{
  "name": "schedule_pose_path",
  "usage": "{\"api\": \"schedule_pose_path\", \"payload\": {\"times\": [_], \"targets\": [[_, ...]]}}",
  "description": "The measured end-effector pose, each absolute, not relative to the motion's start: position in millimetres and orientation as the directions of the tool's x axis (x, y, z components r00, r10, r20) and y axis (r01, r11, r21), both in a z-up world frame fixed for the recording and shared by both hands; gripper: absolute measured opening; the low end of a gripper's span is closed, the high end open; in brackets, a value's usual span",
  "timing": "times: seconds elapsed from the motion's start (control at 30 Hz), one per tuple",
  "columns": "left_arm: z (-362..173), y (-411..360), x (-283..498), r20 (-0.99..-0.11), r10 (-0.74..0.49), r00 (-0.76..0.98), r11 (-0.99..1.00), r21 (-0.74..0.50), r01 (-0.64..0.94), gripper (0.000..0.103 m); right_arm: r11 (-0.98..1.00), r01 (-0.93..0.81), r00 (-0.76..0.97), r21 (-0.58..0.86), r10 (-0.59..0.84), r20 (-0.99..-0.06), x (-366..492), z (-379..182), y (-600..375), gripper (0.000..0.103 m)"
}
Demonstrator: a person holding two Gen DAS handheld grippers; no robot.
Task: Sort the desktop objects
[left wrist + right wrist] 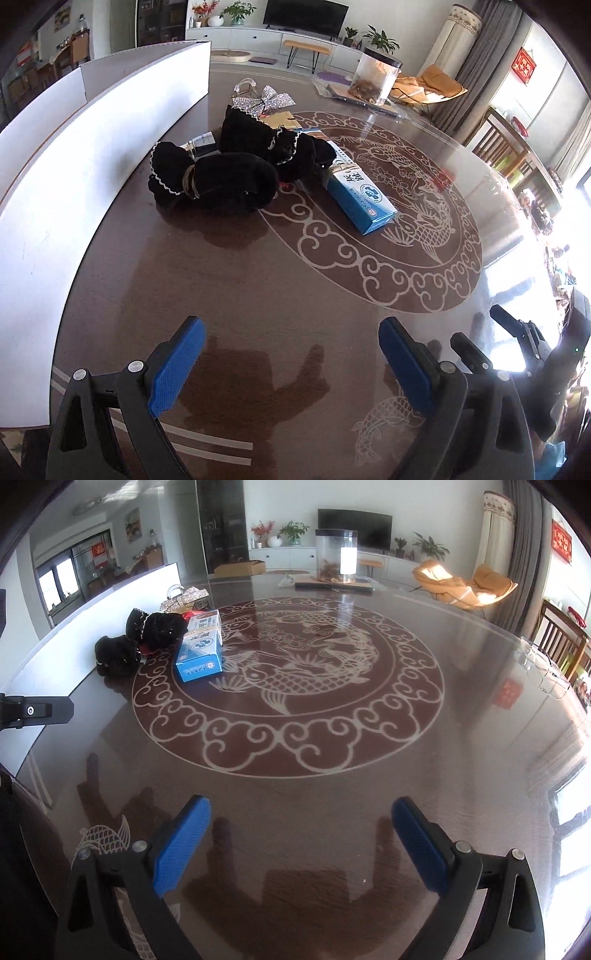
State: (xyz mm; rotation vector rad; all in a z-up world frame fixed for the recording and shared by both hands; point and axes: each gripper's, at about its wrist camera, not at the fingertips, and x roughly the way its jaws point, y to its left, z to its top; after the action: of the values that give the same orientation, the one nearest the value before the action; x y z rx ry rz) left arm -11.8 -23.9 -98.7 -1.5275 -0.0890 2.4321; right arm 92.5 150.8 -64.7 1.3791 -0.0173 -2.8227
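A pile of objects lies on the round brown table [295,295]: black fabric pouches with silver trim [218,181], a blue and white box [360,192], a silver glitter bow [264,98] and some cards under them. The pile also shows in the right wrist view, with the pouches [147,635] left of the blue box [201,653]. My left gripper [291,365] is open and empty, low over the table, well short of the pile. My right gripper [301,845] is open and empty over the near table edge, and shows in the left wrist view [517,354].
A long white box [74,166] stands along the table's left edge. A clear plastic jar [337,555] stands on a flat board at the far side. Chairs [561,642] stand at the right. The table has a glossy fish pattern [295,679].
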Motion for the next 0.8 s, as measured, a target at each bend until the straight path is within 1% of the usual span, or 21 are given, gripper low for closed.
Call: {"api": "schedule_pose_path", "payload": {"times": [0.1,0.2,0.3,0.5,0.8], "targets": [[-106,-22,-14,-0.891,0.205,-0.406,-0.974,-0.146,-0.171,0.096,-1.0,-0.011,-0.589,-0.001,0.007,-0.808,88,-71,150,0.099],[-106,-24,-12,-0.883,0.214,-0.418,-0.974,-0.16,-0.161,0.096,-1.0,-0.007,-0.586,-0.01,0.012,-0.81,88,-72,148,0.099],[-111,-25,-14,-0.89,0.209,-0.404,-0.976,-0.166,-0.139,0.096,-1.0,-0.002,-0.581,-0.01,0.009,-0.814,88,-73,147,0.103],[-113,-26,-15,-0.894,0.194,-0.404,-0.98,-0.155,-0.127,0.096,-1.0,-0.002,-0.58,-0.01,0.009,-0.814,88,-74,147,0.103],[-120,-33,-20,-0.907,0.194,-0.373,-0.981,-0.174,-0.087,0.096,-1.0,-0.002,-0.58,-0.01,0.009,-0.814,88,-73,147,0.103]]}}
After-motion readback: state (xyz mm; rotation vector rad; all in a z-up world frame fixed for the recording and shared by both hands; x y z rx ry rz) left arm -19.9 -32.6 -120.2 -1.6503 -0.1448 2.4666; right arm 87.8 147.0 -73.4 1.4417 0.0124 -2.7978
